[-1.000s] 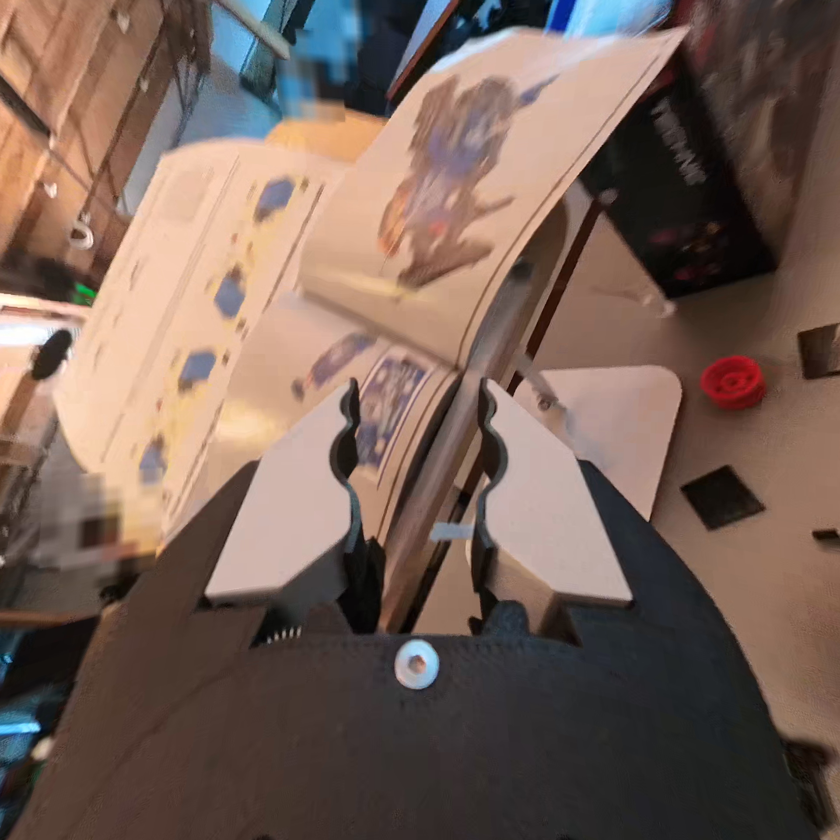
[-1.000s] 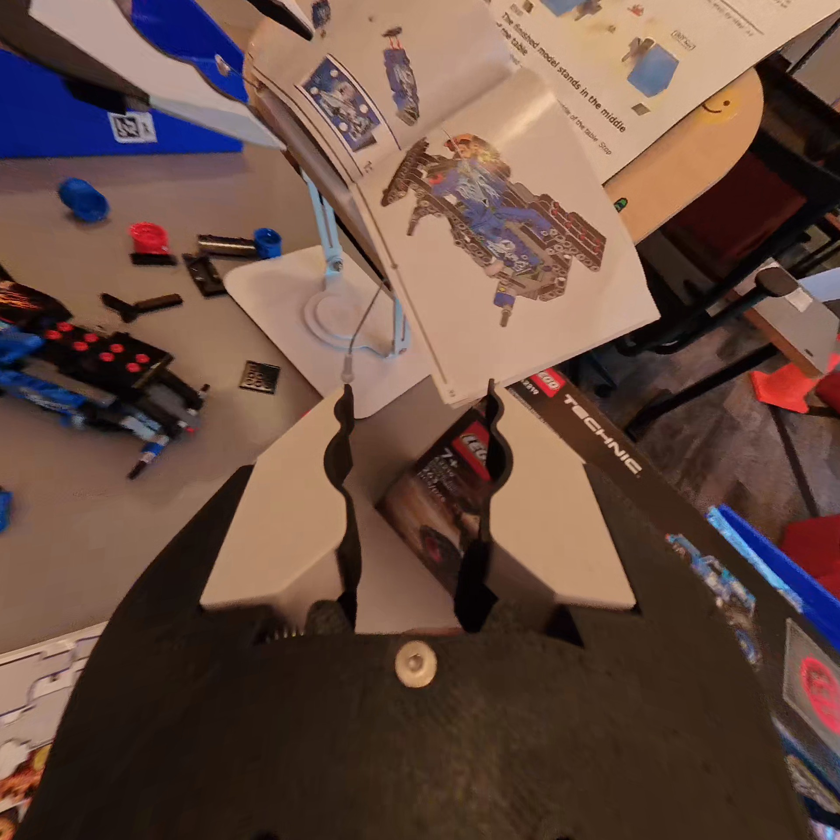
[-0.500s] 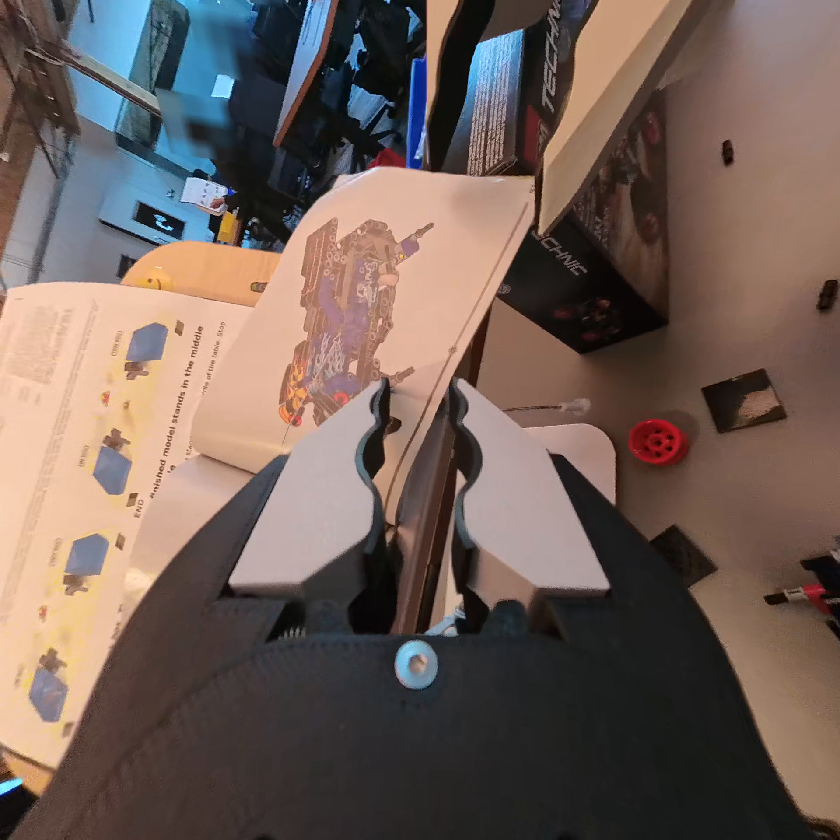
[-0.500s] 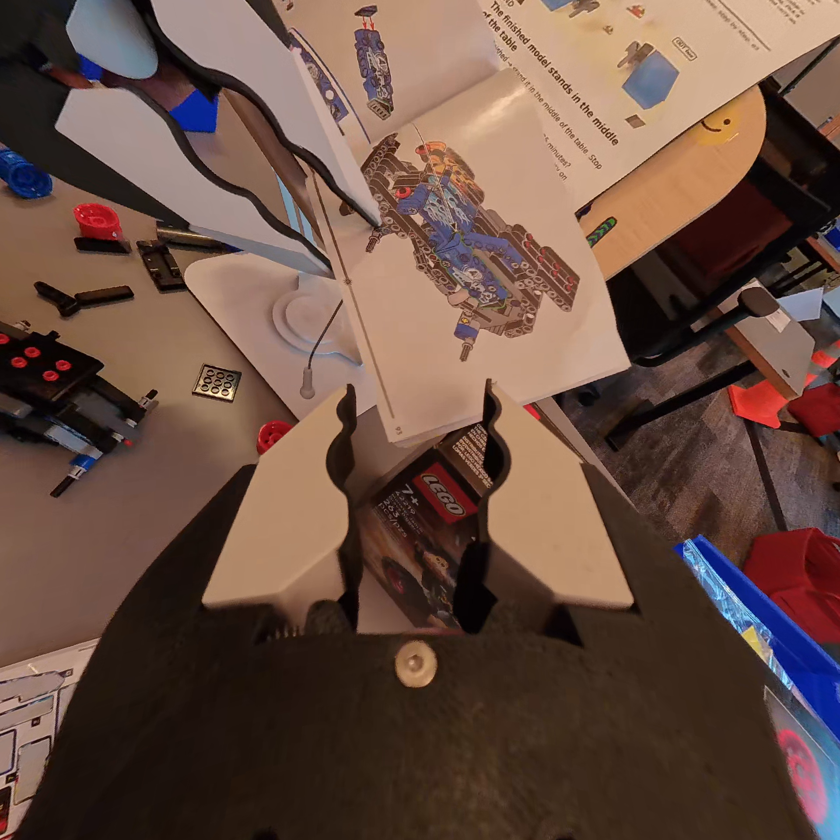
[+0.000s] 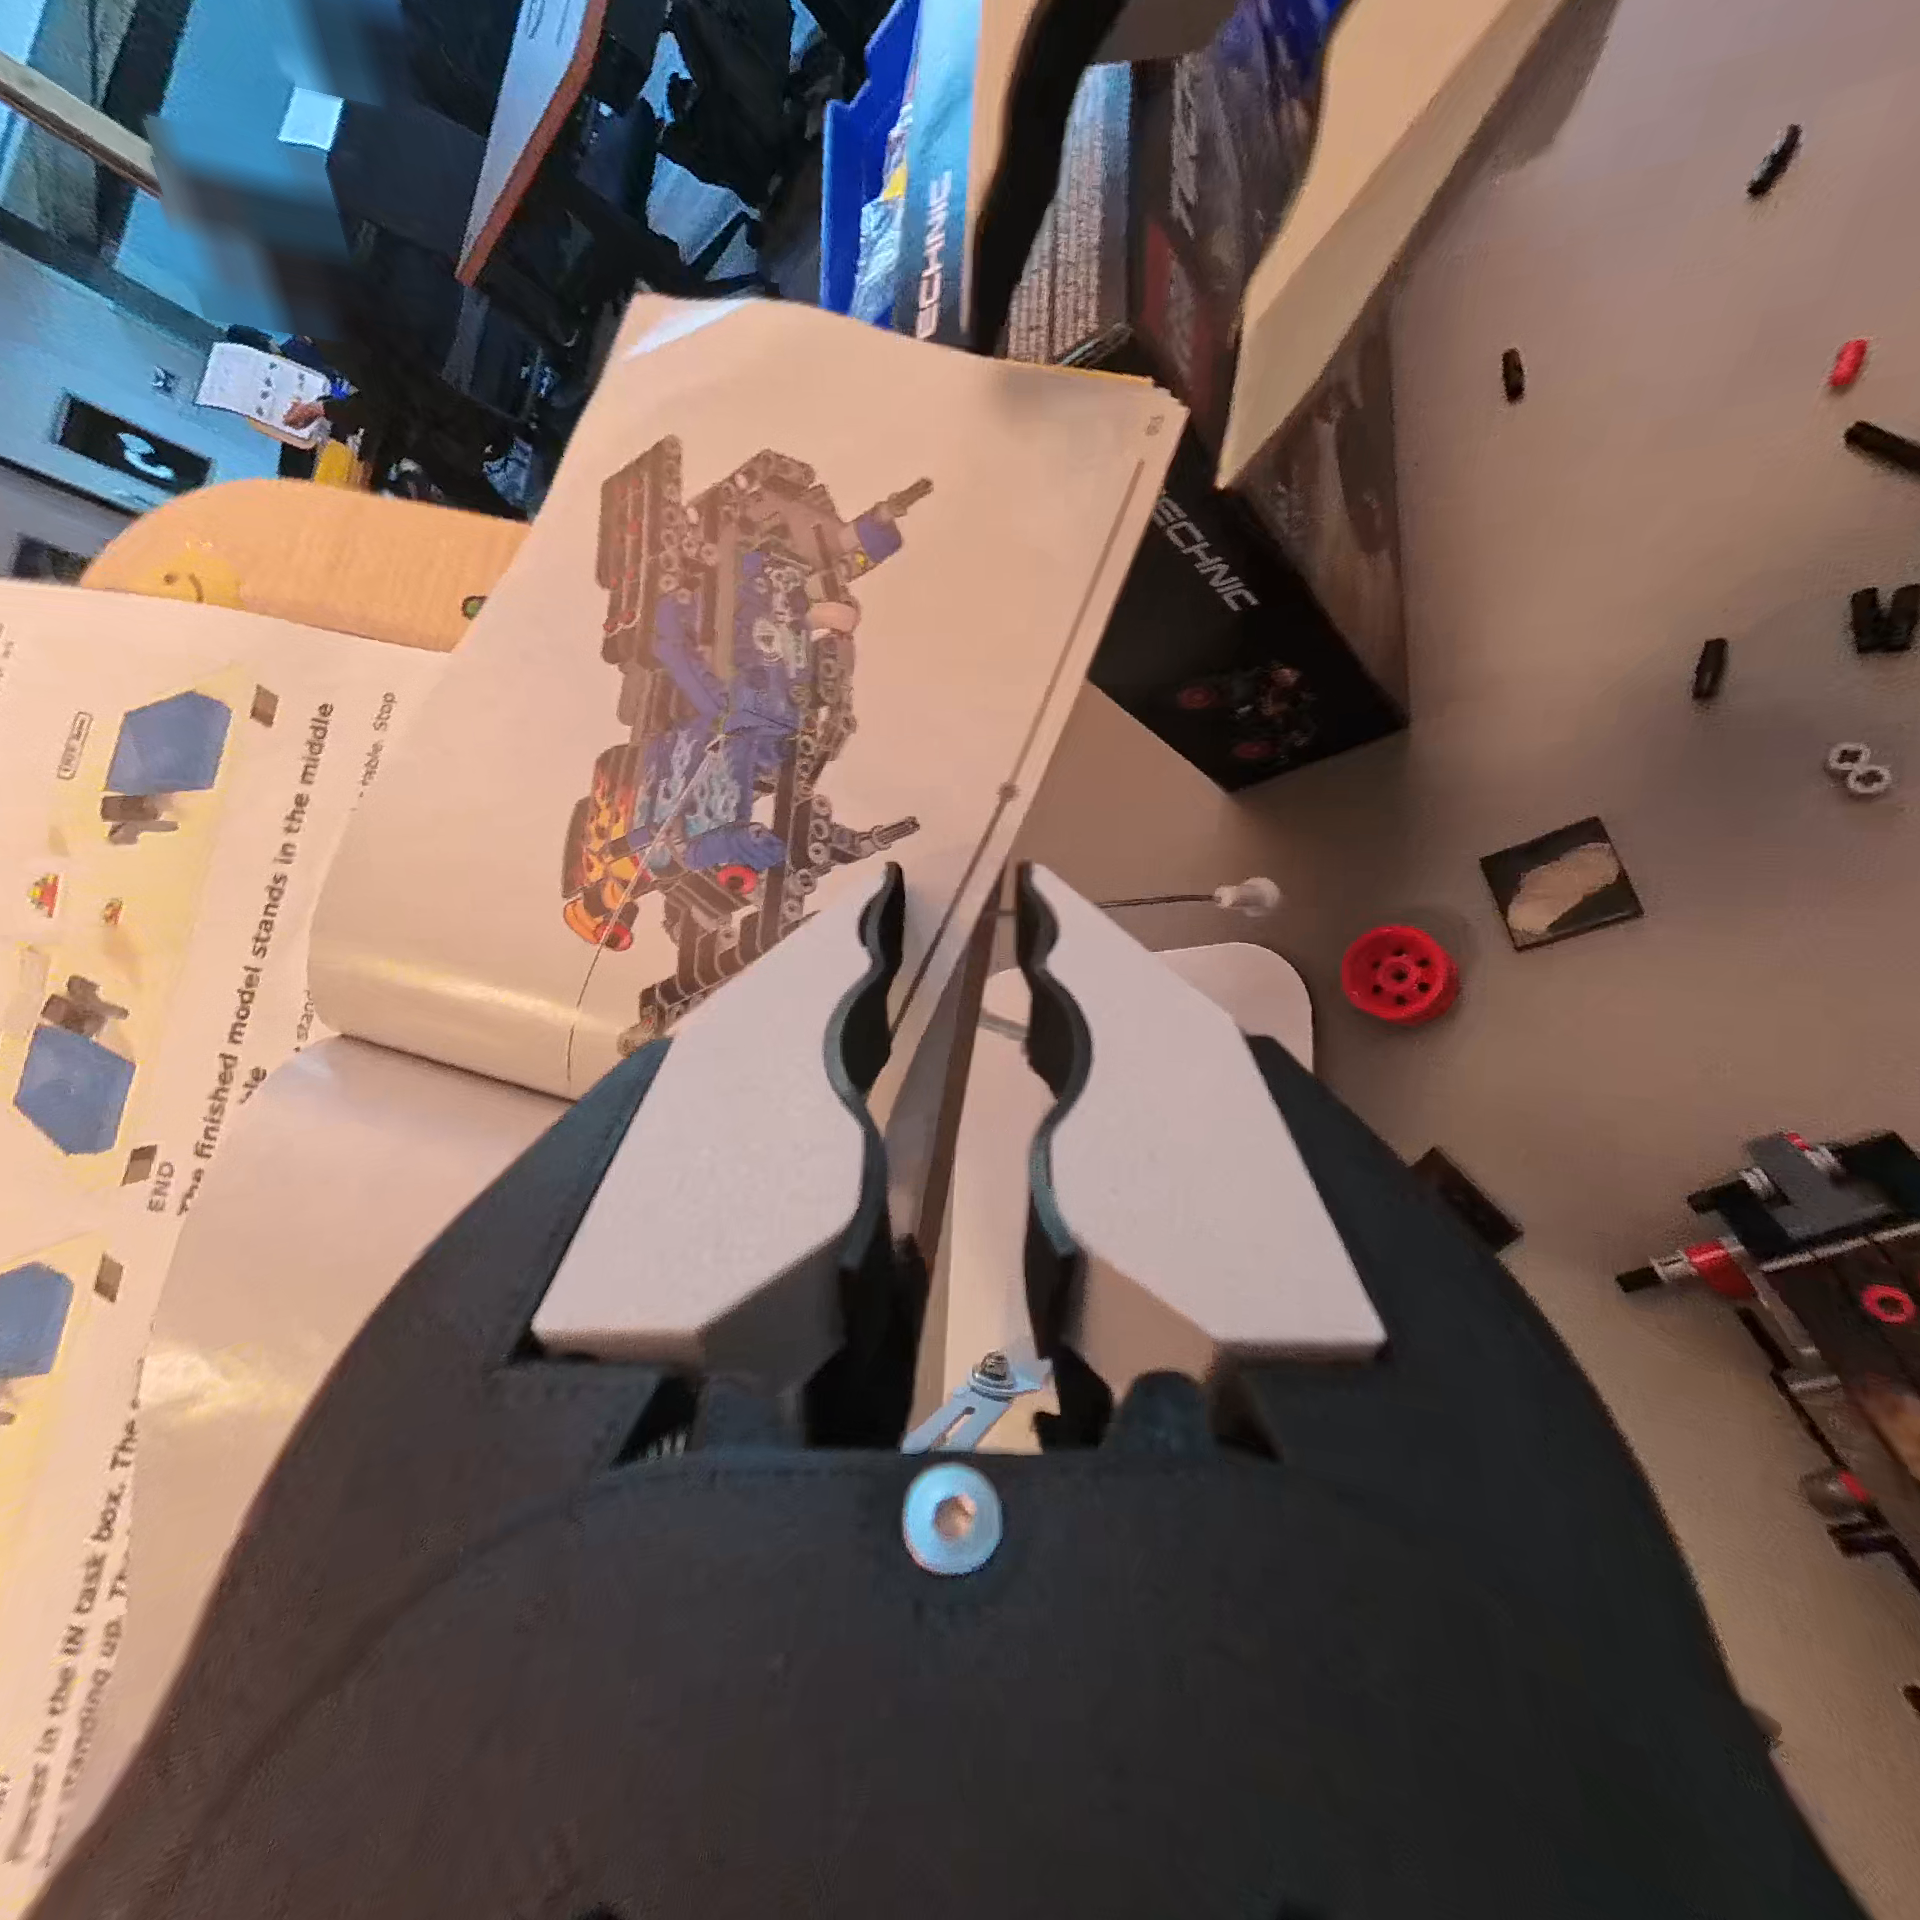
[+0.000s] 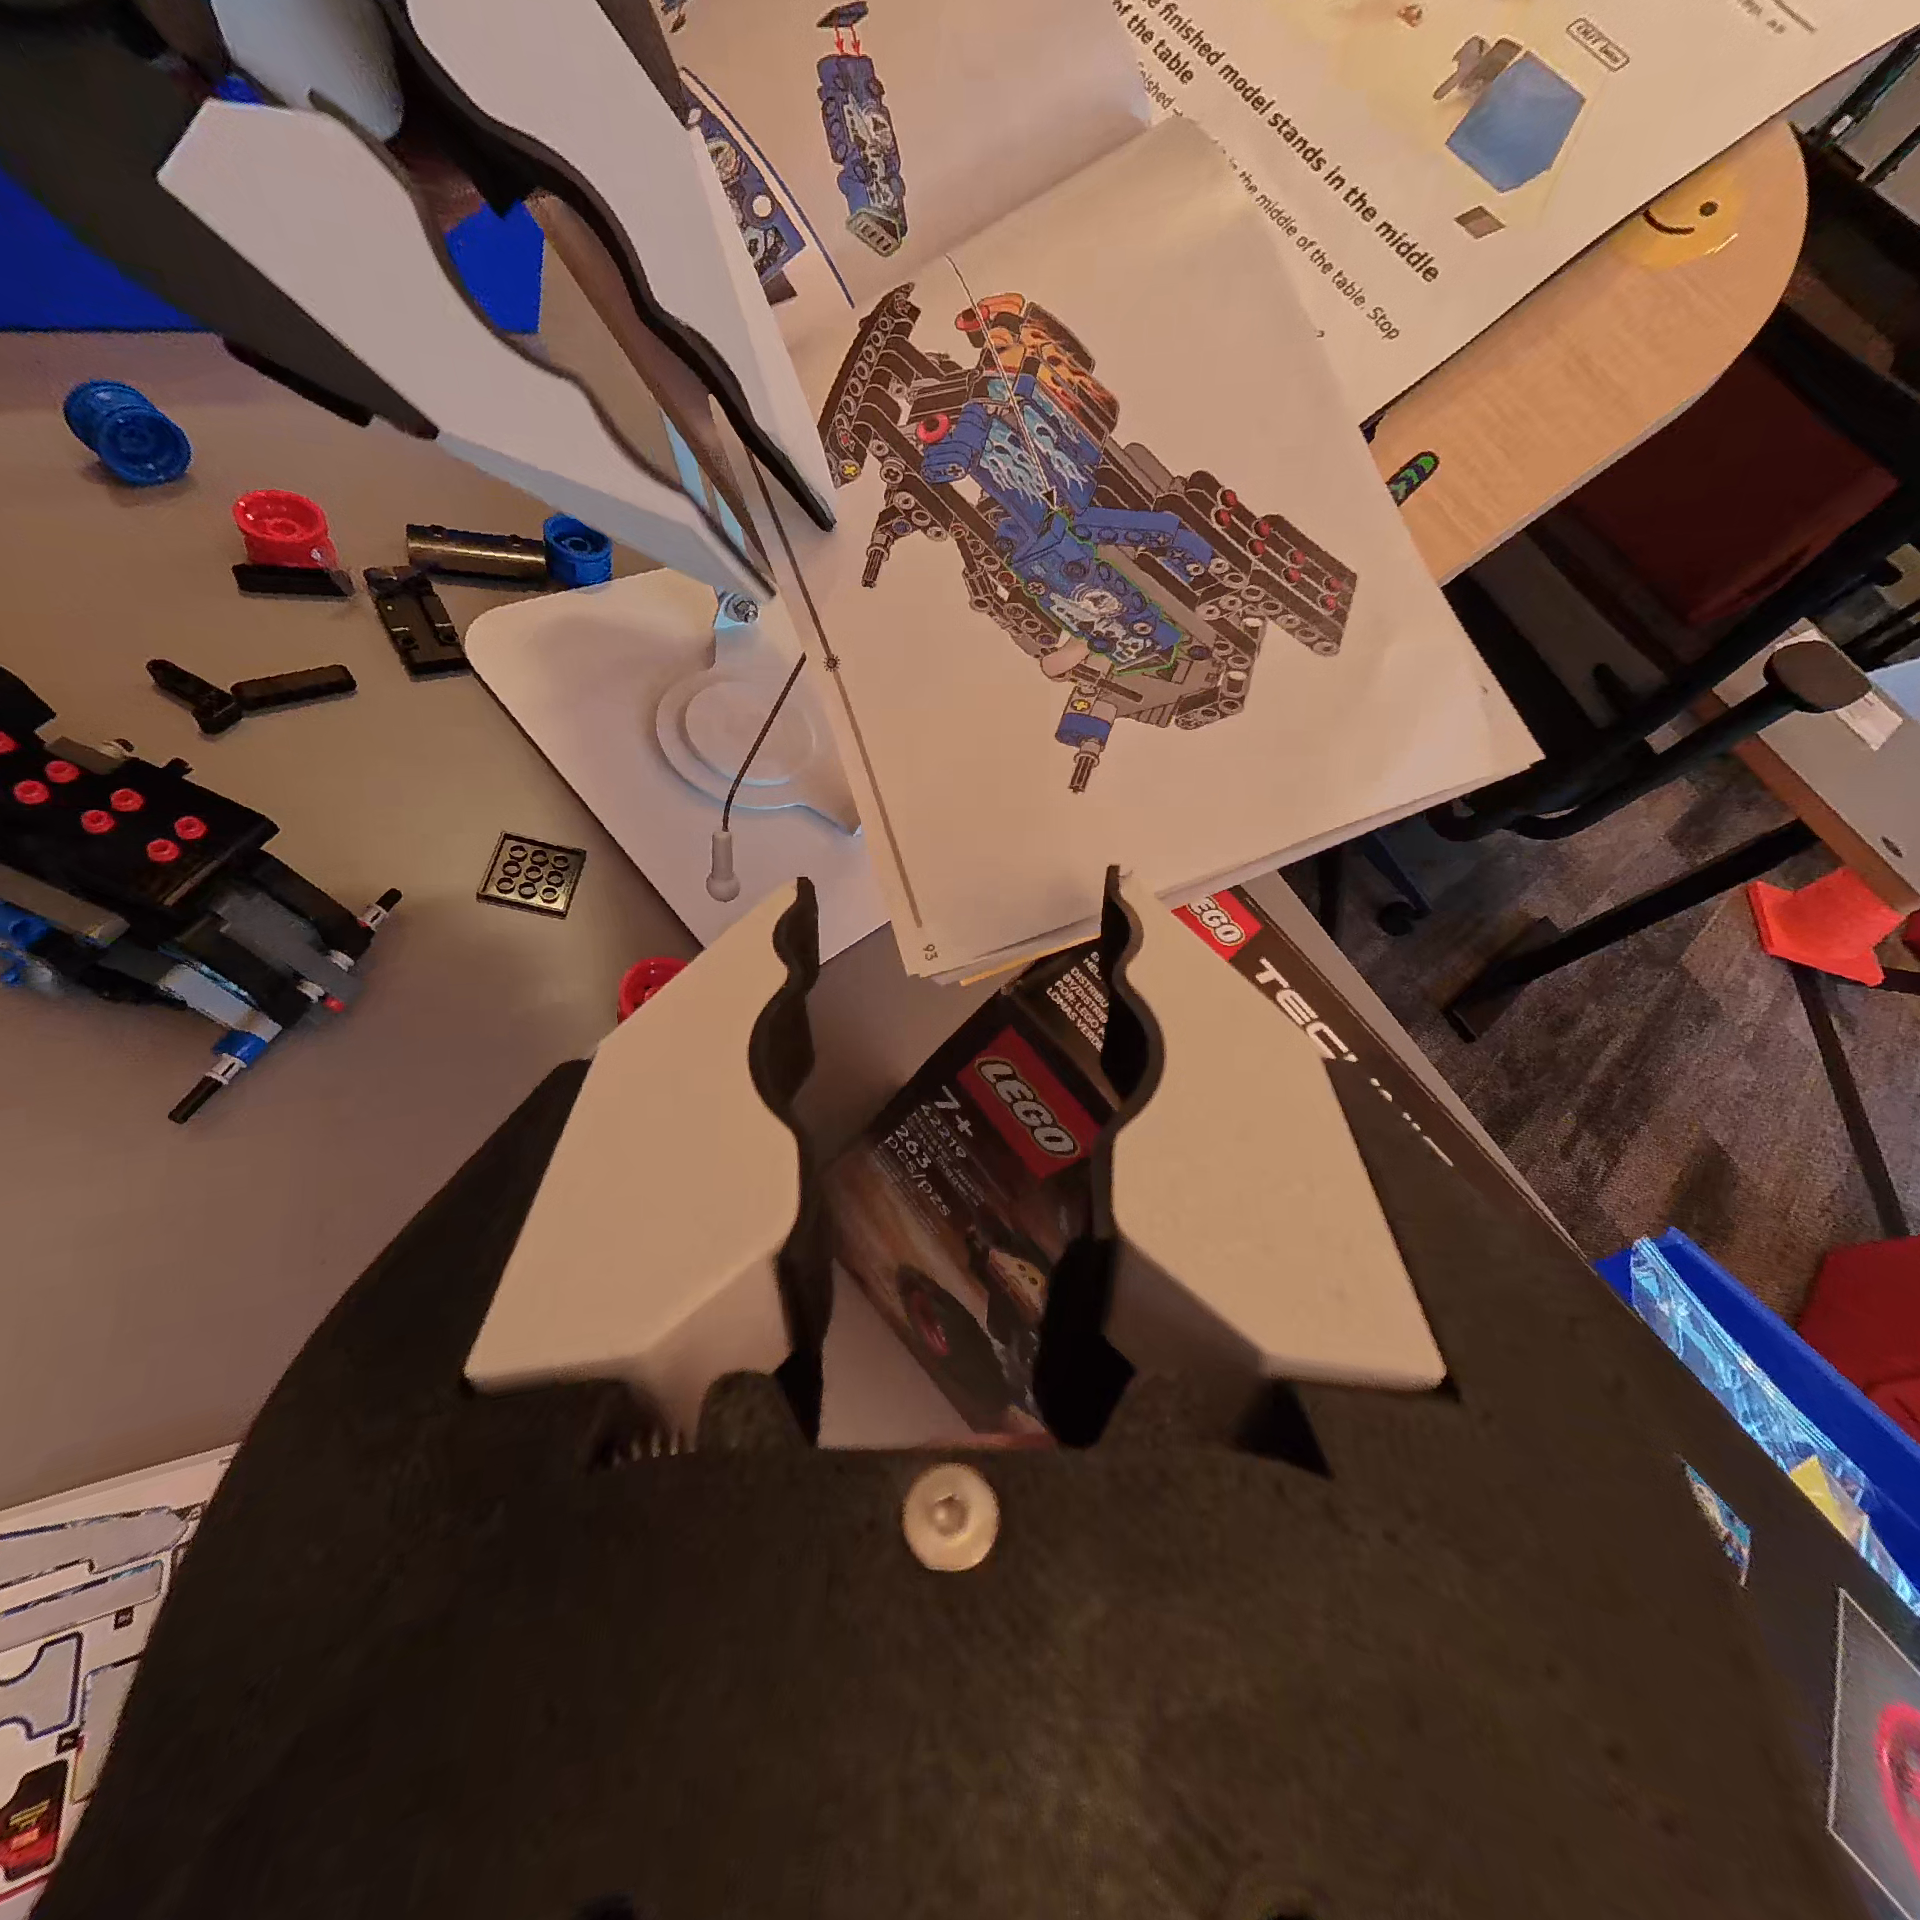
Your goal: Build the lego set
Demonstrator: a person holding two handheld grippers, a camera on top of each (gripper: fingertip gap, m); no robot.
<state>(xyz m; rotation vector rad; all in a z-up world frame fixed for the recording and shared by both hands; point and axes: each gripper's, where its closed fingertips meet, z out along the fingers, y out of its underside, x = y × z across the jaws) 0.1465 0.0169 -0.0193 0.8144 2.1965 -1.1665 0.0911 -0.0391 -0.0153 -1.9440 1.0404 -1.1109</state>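
An instruction booklet point(image 5: 831, 675) stands open on a white stand, showing a page with a blue and black vehicle; it also shows in the right wrist view point(image 6: 1091, 540). My left gripper point(image 5: 958, 894) is closed to a narrow gap around the booklet's right edge and the stand's board; in the right wrist view it point(image 6: 769, 561) pinches that edge. My right gripper point(image 6: 958, 891) is open and empty, above the Lego box point(image 6: 997, 1143). The partly built black and blue model point(image 6: 156, 883) lies on the table to the left; it also shows in the left wrist view point(image 5: 1818, 1257).
Loose parts lie on the grey table: red hubs point(image 6: 281, 525) point(image 5: 1397, 974), a blue wheel point(image 6: 127, 431), a black plate point(image 6: 532, 873), black beams point(image 6: 291, 688). The stand's white base point(image 6: 623, 686) sits mid-table. A printed task sheet point(image 5: 104, 935) hangs behind. A blue bin point(image 6: 1766, 1351) stands right. Tip to tip, the grippers are about 9 centimetres apart. From either gripper's tips it is about 20 centimetres to the black plate point(image 6: 532, 873).
My left gripper's fingers have narrowed onto the booklet's edge, and the page now lies flat and open. My right gripper has dropped a little toward the Lego box, still open.
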